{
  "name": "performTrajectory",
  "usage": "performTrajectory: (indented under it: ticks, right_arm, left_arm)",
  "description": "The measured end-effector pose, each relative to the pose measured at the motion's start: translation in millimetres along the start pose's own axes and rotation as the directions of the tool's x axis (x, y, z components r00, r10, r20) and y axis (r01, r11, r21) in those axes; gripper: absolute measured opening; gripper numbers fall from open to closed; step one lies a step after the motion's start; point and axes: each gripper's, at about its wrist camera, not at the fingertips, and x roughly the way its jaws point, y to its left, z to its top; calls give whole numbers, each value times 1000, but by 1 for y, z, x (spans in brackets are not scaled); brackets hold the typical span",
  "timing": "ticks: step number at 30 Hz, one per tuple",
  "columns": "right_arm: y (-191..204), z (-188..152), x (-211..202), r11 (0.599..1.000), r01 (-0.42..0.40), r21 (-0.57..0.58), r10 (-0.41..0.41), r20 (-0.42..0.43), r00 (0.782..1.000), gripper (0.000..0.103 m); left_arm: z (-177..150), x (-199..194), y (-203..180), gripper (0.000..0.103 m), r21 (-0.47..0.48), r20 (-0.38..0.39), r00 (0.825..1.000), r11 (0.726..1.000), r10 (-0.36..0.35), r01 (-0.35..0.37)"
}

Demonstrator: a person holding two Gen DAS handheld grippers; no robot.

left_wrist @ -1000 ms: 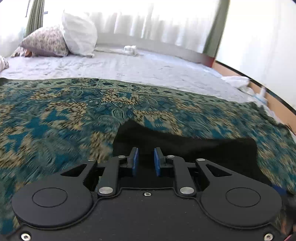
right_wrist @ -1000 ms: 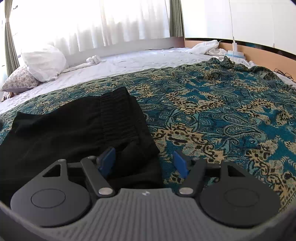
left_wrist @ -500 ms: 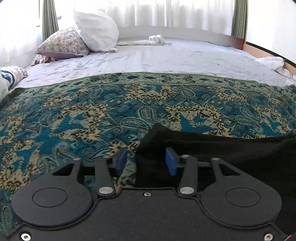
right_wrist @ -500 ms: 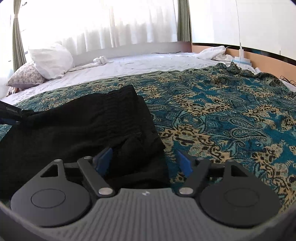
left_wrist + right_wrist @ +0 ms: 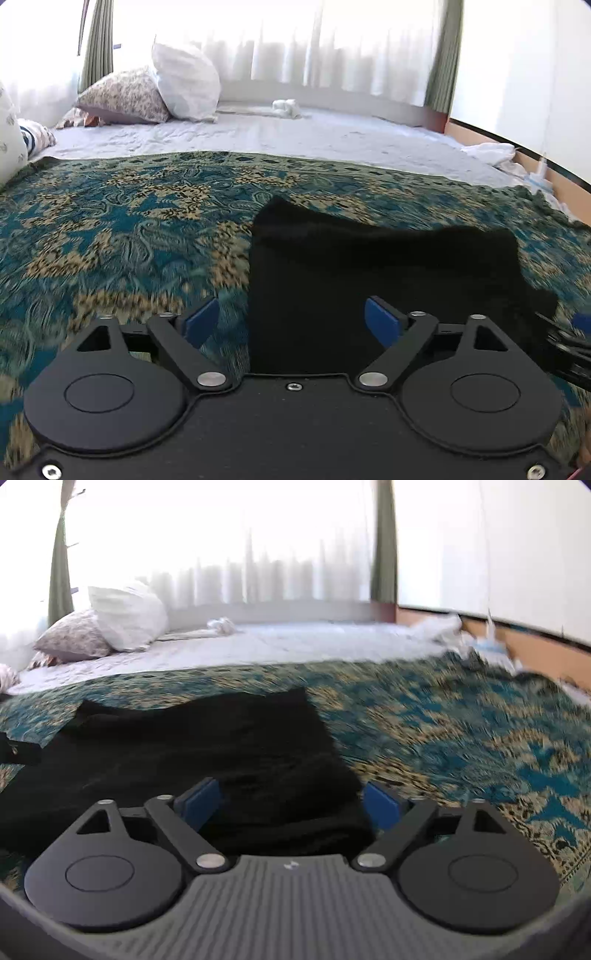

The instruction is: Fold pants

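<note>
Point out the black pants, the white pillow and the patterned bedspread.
black pants [image 5: 369, 273]: left wrist view, middle of the folded cloth.
white pillow [image 5: 186, 83]: left wrist view, centre of its front face.
patterned bedspread [image 5: 480, 738]: right wrist view, bare stretch right of the pants.

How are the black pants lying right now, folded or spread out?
Folded. The black pants lie as a compact layered rectangle on the patterned blanket, no legs extending; both grippers are open.

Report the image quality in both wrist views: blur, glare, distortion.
Left wrist view: window blown out white, patterned blanket smeared near the left gripper, black pants lacking detail. Right wrist view: heavier motion blur across the blanket, glaring curtains, fisheye bending the wall edge.
</note>
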Motion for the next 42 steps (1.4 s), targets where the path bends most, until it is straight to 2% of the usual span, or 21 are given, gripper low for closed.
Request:
performTrajectory:
  ticks: [4, 9, 11, 16, 18, 20, 21, 24, 27, 30, 34, 38, 42]
  right_arm:
    - [38, -3, -7, 992, 7, -124, -2, 39, 999, 97]
    - [71, -11, -5, 953, 59, -296, -43, 62, 997, 97]
    - [73, -14, -3, 938, 83, -336, -68, 54, 996, 98]
    - [56, -21, -4, 922, 144, -359, -131, 60, 990, 103]
    - [42, -23, -4, 930, 146, -337, -139, 47, 989, 103]
    - [26, -17, -4, 949, 132, -288, -140, -7, 990, 103]
    - [17, -12, -5, 961, 107, -256, -121, -37, 992, 103]
    - [-15, 10, -13, 991, -34, -127, 28, -49, 998, 103]
    - [-47, 38, 1, 995, -97, -21, 96, -62, 993, 103]
    - [-78, 59, 34, 986, -135, 102, 144, -95, 985, 103]
    - [-105, 68, 89, 945, -209, 251, 258, -178, 950, 95]
    - [-99, 63, 127, 938, -243, 249, 306, -259, 916, 83]
    - [-92, 59, 141, 897, -347, 272, 418, -271, 867, 73]
  left_arm:
    - [-20, -15, -16, 91, 57, 22, 999, 998, 30, -31]
    - [-38, -11, -23, 92, 110, -25, 989, 984, 146, -142]
    - [-43, -15, -18, 92, 94, -18, 990, 986, 139, -137]
    - [-54, -26, -13, 92, 125, -7, 987, 980, 159, -156]
    - [-54, -28, -6, 92, 114, -13, 988, 982, 151, -149]
    - [-50, -31, -1, 92, 82, -41, 989, 987, 140, -137]
    - [-45, -32, 2, 91, 70, -54, 990, 990, 130, -126]
    - [-26, -33, 14, 91, 29, -65, 997, 999, 35, -33]
    - [0, -22, 29, 91, -12, -44, 997, 998, -63, 62]
    - [23, 0, 40, 91, -27, -47, 997, 998, -59, 58]
    - [43, 44, 59, 88, -127, -127, 987, 988, -100, 84]
    - [45, 82, 72, 69, -240, -218, 964, 966, -152, 98]
    - [46, 101, 69, 64, -207, -214, 963, 971, -162, 117]
